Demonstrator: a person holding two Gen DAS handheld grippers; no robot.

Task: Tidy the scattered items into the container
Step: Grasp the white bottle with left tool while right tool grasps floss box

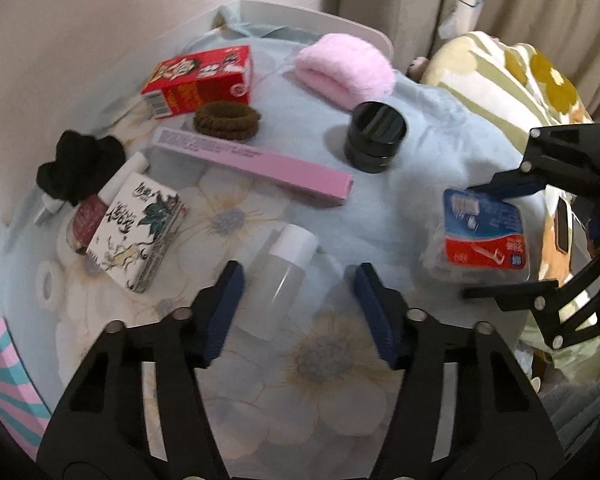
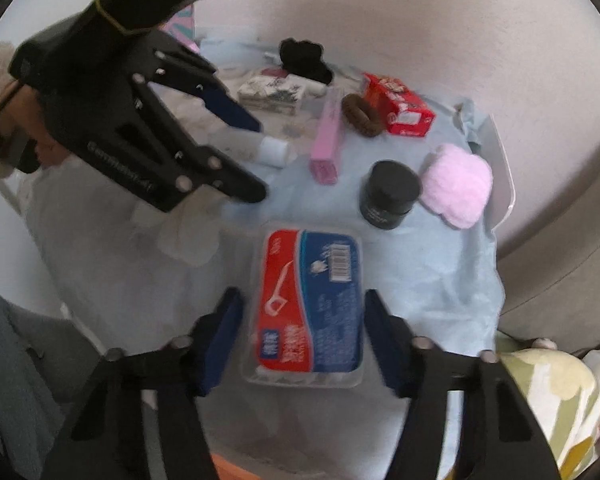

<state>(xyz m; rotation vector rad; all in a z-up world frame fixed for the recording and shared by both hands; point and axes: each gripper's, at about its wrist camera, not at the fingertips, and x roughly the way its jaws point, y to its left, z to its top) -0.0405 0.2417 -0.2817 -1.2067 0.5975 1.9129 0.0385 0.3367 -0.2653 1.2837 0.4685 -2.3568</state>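
Note:
My left gripper [image 1: 298, 284] is open around a clear bottle with a white cap [image 1: 286, 268] lying on the flowered blue cloth; it also shows in the right wrist view [image 2: 274, 151]. My right gripper [image 2: 302, 304] is open, its fingers on either side of a red and blue floss-pick box [image 2: 310, 304], seen from the left wrist view [image 1: 484, 232] too. Scattered on the cloth are a red carton [image 1: 204, 80], a brown hair tie [image 1: 226, 120], a long pink box [image 1: 256, 162], a black jar [image 1: 374, 136], a pink towel [image 1: 344, 68] and a white illustrated box [image 1: 140, 232].
A black scrunchie [image 1: 78, 164] and a small dark-red bottle [image 1: 96, 204] lie at the left by the wall. A pink and teal striped box [image 1: 4, 372] stands at the lower left. A yellow-flowered blanket [image 1: 532, 76] lies at the right, beyond the table's edge.

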